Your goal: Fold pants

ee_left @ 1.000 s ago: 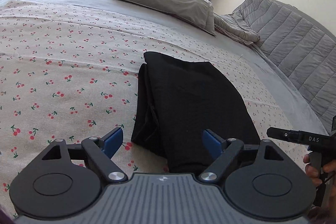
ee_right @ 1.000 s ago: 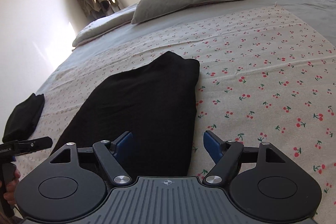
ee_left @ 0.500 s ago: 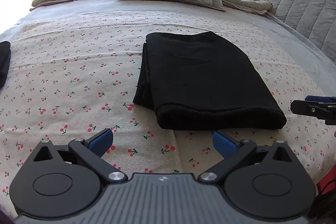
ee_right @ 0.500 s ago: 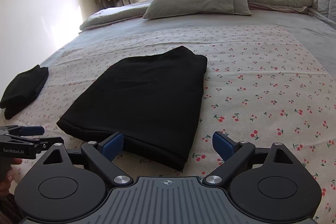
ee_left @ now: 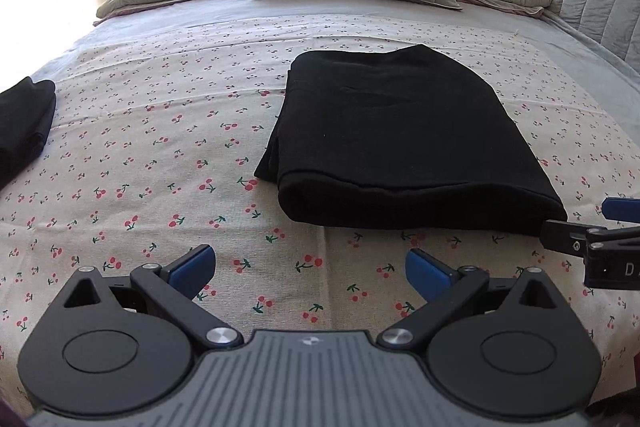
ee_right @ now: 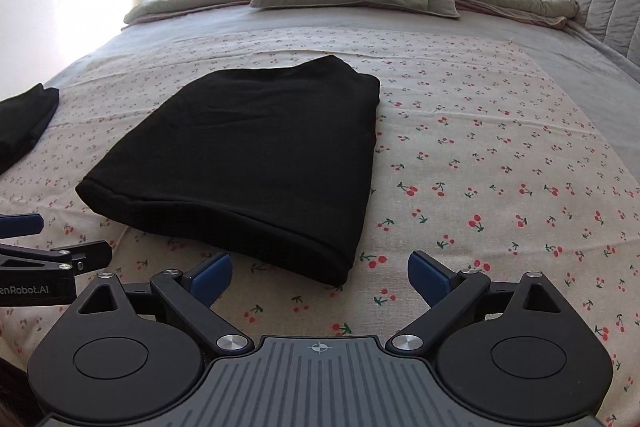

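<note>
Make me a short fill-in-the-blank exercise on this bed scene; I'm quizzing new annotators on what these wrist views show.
1. The folded pants are ____ in colour.
2. The sheet under them is printed with small red ____.
3. Between the blue pads of the left gripper there is no ____, only sheet.
4. The right gripper is ____, short of the pants' near edge.

Missing words: black; cherries; cloth; open

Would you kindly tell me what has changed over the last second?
Both grippers, left and right, backed off the folded black pants toward the near edge, jaws widening, nothing between them. The pants, cherry-print sheet and dark bundle stayed put.
</note>
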